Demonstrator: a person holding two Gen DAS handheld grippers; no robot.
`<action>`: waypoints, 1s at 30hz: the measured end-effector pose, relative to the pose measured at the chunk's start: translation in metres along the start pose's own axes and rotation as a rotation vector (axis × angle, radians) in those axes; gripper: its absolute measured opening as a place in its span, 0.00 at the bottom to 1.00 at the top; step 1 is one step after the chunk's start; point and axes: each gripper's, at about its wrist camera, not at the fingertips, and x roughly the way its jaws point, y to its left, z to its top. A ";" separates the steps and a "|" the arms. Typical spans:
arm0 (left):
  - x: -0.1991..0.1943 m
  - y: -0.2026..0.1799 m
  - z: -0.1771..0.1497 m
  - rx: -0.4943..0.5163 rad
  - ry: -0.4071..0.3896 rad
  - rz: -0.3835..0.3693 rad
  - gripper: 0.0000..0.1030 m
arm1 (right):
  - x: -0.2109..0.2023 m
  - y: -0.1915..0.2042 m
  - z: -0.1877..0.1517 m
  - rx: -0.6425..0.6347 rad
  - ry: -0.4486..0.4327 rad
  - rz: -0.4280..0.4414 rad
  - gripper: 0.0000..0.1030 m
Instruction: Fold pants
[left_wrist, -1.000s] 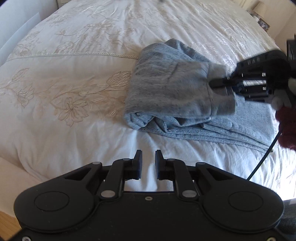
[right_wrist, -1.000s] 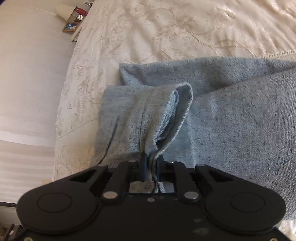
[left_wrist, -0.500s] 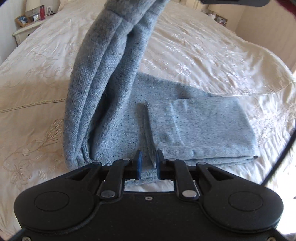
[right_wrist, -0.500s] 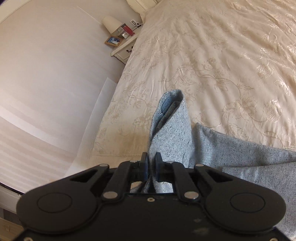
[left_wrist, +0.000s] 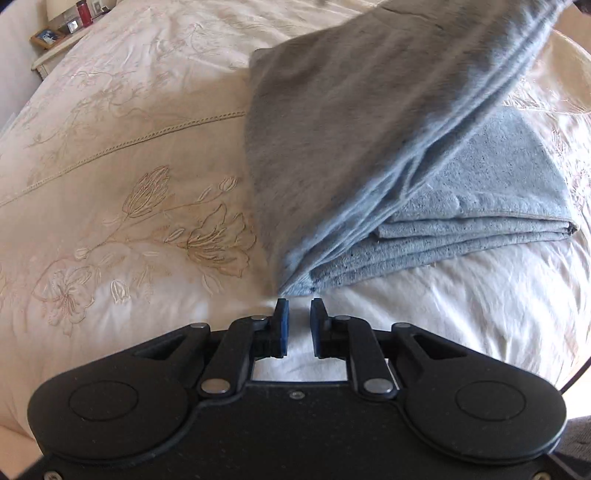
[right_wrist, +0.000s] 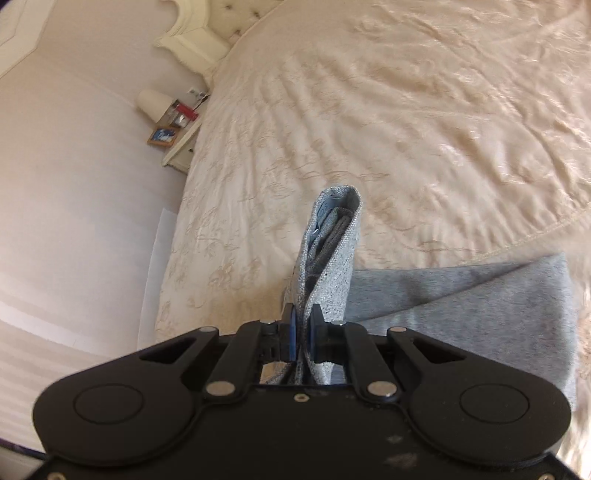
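Grey-blue pants (left_wrist: 498, 177) lie part folded on the bed. One end (left_wrist: 332, 147) is lifted off the stack and stretches up to the top right of the left wrist view. My right gripper (right_wrist: 302, 314) is shut on that lifted end (right_wrist: 332, 251), a folded band of cloth that stands up between its pads, with the rest (right_wrist: 480, 295) hanging below. My left gripper (left_wrist: 299, 306) is low over the bedspread, its tips just short of the near fold corner (left_wrist: 295, 288). Its jaws stand a little apart, with only white cover between them.
The cream embroidered bedspread (left_wrist: 129, 147) spreads all round the pants. A nightstand (right_wrist: 177, 136) with a lamp, a photo frame and small items stands at the bed's left by the pale wall. The white headboard (right_wrist: 192, 33) is at the far end.
The right gripper has lifted the pants' end higher off the bed. In the left view the raised cloth has swung from left to upper right, and the left gripper has sunk to the fold corner.
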 end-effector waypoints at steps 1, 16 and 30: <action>-0.002 0.001 -0.003 -0.012 0.006 0.004 0.22 | -0.004 -0.014 0.000 0.018 -0.007 -0.019 0.08; -0.056 0.018 0.013 -0.284 -0.023 0.126 0.22 | -0.001 -0.123 -0.023 -0.054 0.051 -0.162 0.07; -0.045 -0.037 0.108 -0.243 -0.056 -0.027 0.22 | 0.002 -0.139 -0.036 -0.272 0.036 -0.387 0.15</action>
